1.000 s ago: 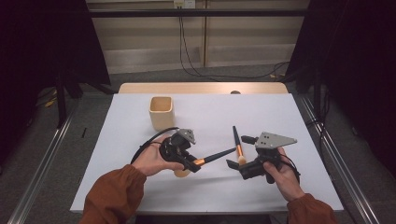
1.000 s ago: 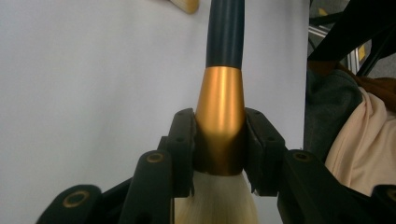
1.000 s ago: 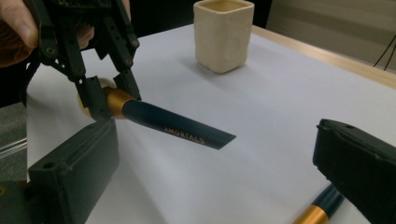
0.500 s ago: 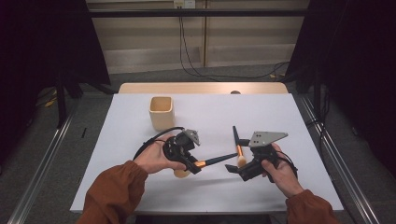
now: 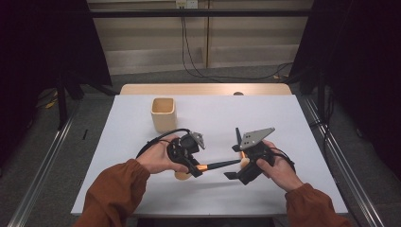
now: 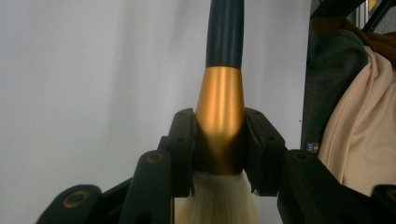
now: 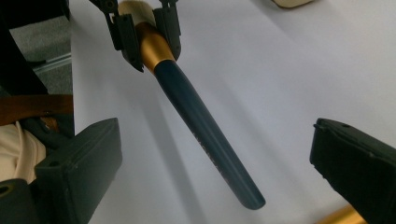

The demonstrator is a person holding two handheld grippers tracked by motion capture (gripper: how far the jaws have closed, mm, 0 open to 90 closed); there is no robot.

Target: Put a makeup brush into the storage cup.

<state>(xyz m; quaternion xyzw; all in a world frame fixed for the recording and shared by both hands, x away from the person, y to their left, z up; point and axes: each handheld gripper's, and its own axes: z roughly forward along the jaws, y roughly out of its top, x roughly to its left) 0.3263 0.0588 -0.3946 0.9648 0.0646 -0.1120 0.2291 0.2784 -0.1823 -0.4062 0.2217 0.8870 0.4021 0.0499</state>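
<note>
The white table [image 5: 302,142] carries a cream square cup [image 5: 163,113] toward its far left part, well apart from the work going on near the front edge.

The left hand-held gripper [image 5: 195,169] is clamped on a makeup brush [image 5: 215,165], its jaws pressing on the gold ferrule [image 6: 220,122] just above the pale bristles [image 6: 215,200]. The dark handle [image 7: 205,135] points across toward the right hand-held gripper [image 5: 235,174], whose jaws stand wide apart on either side of the handle's free end, not touching it. A second brush [image 5: 238,140] with a dark handle stands up beside the right one; how it is carried I cannot tell.

The brush looks light and stiff along its handle and ferrule, so it should pass over without sagging. The lacquered handle is smooth, round and tapering, and is likely to slip or roll between flat pads unless they close squarely across it. The bristle head is soft and should not be squeezed. A good place for the right one to take hold is the middle of the handle, short of the ferrule.
</note>
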